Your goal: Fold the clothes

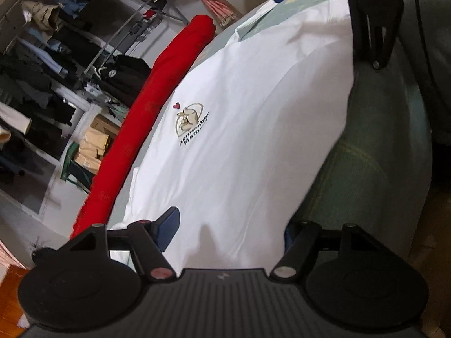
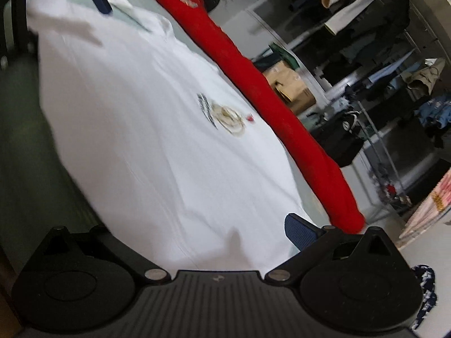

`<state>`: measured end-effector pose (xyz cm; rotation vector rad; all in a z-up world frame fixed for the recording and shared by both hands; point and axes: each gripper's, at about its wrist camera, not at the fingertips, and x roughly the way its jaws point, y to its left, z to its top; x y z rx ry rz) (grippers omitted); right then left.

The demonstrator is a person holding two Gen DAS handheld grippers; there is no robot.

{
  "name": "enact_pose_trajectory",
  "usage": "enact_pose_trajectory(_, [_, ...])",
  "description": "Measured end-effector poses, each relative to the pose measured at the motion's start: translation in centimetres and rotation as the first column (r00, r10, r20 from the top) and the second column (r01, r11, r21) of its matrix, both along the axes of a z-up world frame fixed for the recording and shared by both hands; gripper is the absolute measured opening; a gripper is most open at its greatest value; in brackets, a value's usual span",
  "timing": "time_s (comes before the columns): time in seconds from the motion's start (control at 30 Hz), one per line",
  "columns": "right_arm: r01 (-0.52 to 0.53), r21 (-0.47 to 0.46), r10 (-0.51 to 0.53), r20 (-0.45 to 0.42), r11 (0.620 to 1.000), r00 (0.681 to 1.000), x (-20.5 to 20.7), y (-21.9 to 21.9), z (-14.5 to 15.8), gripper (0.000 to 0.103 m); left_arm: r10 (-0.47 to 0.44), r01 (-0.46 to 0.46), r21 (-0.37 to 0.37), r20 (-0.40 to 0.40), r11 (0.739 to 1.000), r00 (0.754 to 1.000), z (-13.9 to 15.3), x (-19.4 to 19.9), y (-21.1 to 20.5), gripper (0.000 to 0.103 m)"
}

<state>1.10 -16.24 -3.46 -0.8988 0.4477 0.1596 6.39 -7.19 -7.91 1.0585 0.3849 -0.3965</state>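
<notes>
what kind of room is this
Probably a bedroom or laundry room at home: a white t-shirt lies spread on a green-covered surface, with clothes racks and cardboard boxes behind.

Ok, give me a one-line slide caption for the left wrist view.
Left hand-held gripper open over a white T-shirt spread on the bed, a red bolster along its far edge.

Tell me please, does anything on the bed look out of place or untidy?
Nothing is spilled or visibly damaged. The white T-shirt lies spread out, print up, with soft wrinkles and not yet folded. Only the long red roll stands out: it lies close along one edge of the shirt.
</notes>
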Motion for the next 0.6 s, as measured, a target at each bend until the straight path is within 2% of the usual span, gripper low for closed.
enact_pose_trajectory(0.1, [-0.015, -0.014, 0.015, 0.009, 1.0, 1.0, 0.5, 1.3, -0.2, 0.101, -0.039, 0.037, 0.056, 0.035, 0.998, 0.999, -0.5, 0.3, -1.6, 0.069])
enact_pose_trajectory(0.17, [-0.054, -0.081, 0.057, 0.032, 0.995, 0.998, 0.3, 2.5, -0.9, 0.099, -0.074, 0.069, 0.104, 0.045, 0.992, 0.996, -0.9, 0.4, -2.1, 0.062])
enact_pose_trajectory(0.23, [-0.09, -0.142, 0.098, 0.048, 0.986, 0.994, -0.1, 2.7, -1.5, 0.097, -0.092, 0.089, 0.121, 0.021, 0.989, 0.996, -1.0, 0.5, -2.0, 0.044])
enact_pose_trajectory(0.33, [-0.114, -0.148, 0.119, 0.023, 0.982, 0.993, -0.3, 2.1, -1.6, 0.093, -0.113, 0.109, 0.183, 0.009, 0.977, 0.994, -1.9, 0.1, -1.8, 0.028])
enact_pose_trajectory(0.37, [-0.123, -0.159, 0.127, 0.013, 0.98, 0.992, -0.2, 2.2, -1.7, 0.092, -0.12, 0.117, 0.19, 0.003, 0.975, 0.993, -2.1, 0.0, -1.9, 0.024])
enact_pose_trajectory(0.43, [-0.141, -0.183, 0.143, -0.005, 0.973, 0.99, -0.1, 2.5, -1.8, 0.088, -0.115, 0.117, 0.186, -0.022, 0.975, 0.993, -2.3, 0.1, -2.1, 0.01])
enact_pose_trajectory(0.5, [-0.162, -0.221, 0.162, -0.02, 0.962, 0.987, -0.2, 2.9, -2.1, 0.084, -0.115, 0.118, 0.185, -0.026, 0.976, 0.993, -2.6, 0.0, -2.1, 0.007])
enact_pose_trajectory(0.6, [-0.182, -0.21, 0.173, -0.06, 0.96, 0.983, -0.7, 3.0, -2.3, 0.067, -0.106, 0.111, 0.167, -0.033, 0.98, 0.994, -2.7, -0.2, -2.0, 0.006])
